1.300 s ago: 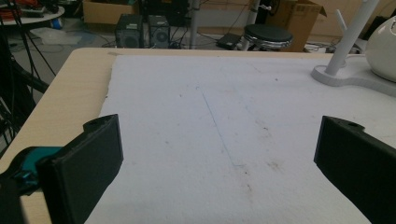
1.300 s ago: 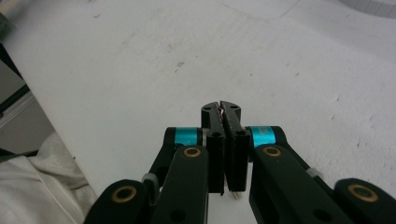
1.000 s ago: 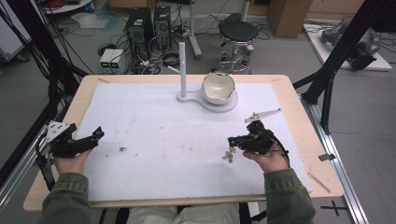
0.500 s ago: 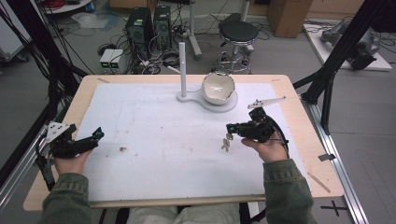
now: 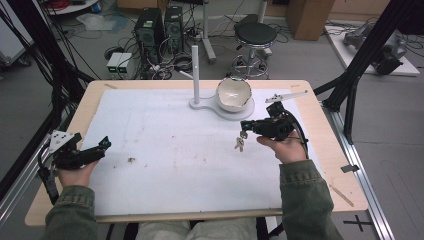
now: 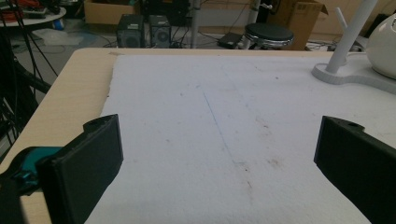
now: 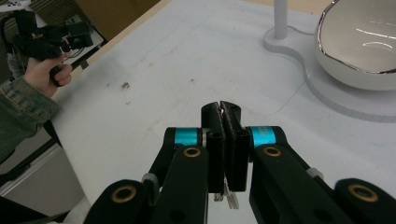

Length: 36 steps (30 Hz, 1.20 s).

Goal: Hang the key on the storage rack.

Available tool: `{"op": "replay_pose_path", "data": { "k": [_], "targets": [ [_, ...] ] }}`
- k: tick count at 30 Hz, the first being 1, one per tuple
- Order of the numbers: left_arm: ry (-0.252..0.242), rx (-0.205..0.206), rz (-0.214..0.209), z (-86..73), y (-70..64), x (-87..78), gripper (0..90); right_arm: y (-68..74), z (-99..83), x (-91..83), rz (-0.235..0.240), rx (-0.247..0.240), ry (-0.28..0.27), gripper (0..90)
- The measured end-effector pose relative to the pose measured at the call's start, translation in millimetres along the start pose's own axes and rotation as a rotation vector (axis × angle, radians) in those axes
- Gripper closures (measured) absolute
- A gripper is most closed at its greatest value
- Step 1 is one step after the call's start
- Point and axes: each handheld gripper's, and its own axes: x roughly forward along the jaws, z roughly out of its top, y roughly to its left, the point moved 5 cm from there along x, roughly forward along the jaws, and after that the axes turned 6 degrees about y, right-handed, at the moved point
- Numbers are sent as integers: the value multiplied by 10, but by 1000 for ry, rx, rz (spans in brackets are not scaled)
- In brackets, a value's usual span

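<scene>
Right gripper (image 5: 244,124) clamped on keys (image 5: 240,143), lifted off the mat (image 5: 165,145); left gripper (image 5: 102,145) held wide apart, idle.
Keys are dangled near the stand (image 5: 196,75) and bowl (image 5: 233,93): light, stiff, loose and likely swingy, best pinched at the ring.

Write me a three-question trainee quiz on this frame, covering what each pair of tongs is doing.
1. True or false: the right tongs are shut on the keys, which hang above the white mat.
2. Which stands nearest the bowl? A) the white post B) the left tongs C) the table's front edge
3. Fill in: in the left gripper view, the jaws of the left tongs stand wide ____.

Key:
1. True: the high view shows the keys dangling below the closed jaws.
2. A: post and bowl share one white base.
3. apart, with nothing between them.
</scene>
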Motion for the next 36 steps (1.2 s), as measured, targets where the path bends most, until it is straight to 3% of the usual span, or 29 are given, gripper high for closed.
{"op": "replay_pose_path", "data": {
  "k": [27,36],
  "targets": [
    [4,5,-2,-3,-3,11,17,-94,565,94,-16,-7,-2,885],
    [-1,-1,-2,0,0,14,17,-89,727,110,4,1,-5,884]
  ]
}}
